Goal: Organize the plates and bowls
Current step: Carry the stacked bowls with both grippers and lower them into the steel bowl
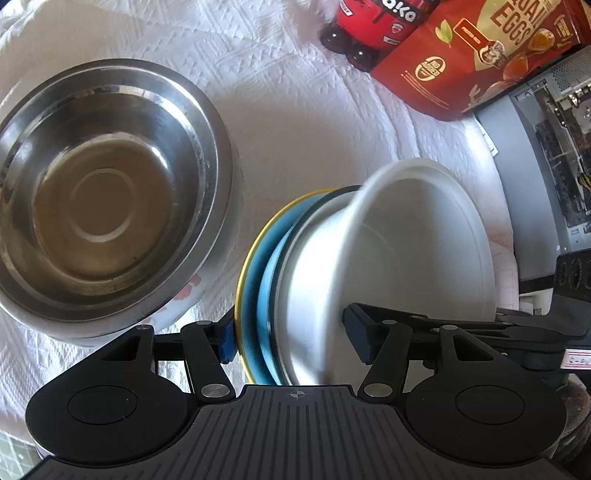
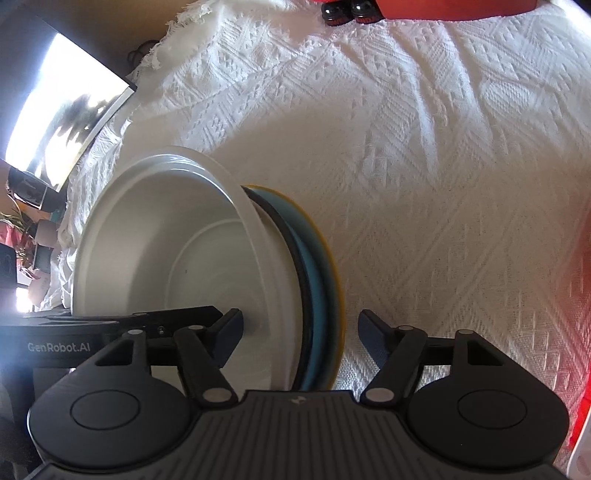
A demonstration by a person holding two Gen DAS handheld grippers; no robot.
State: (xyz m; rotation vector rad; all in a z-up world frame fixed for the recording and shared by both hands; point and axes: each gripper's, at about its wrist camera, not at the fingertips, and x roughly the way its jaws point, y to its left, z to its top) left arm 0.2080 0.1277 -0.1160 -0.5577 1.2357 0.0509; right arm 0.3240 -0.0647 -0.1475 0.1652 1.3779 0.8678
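Between the fingers of the left claw (image 1: pixel 291 338) a tilted stack of dishes was seen, standing nearly on edge: a white bowl (image 1: pixel 399 251) nested against a light blue plate (image 1: pixel 267 288) with a yellow-rimmed plate (image 1: pixel 245 273) outermost. The left claw was spread wide; its left pad was pressed on the yellow rim and its right pad lay against the bowl's wall, so the stack was held. In the right wrist view the same stack was straddled by the right claw (image 2: pixel 301 338). Its left pad was set against the white bowl (image 2: pixel 166 243), while its right pad stood apart from the yellow-rimmed plate (image 2: pixel 334 258) with bare cloth between; a firm grip there could not be told. One white bowl and at least two plates were counted. Farther left, one steel bowl (image 1: pixel 107 199) was seen upright on the white woven cloth (image 1: pixel 295 122) covering the table. Farthest back, a red pouch (image 1: pixel 476 55) and a red bottle (image 1: pixel 369 26) were lying.
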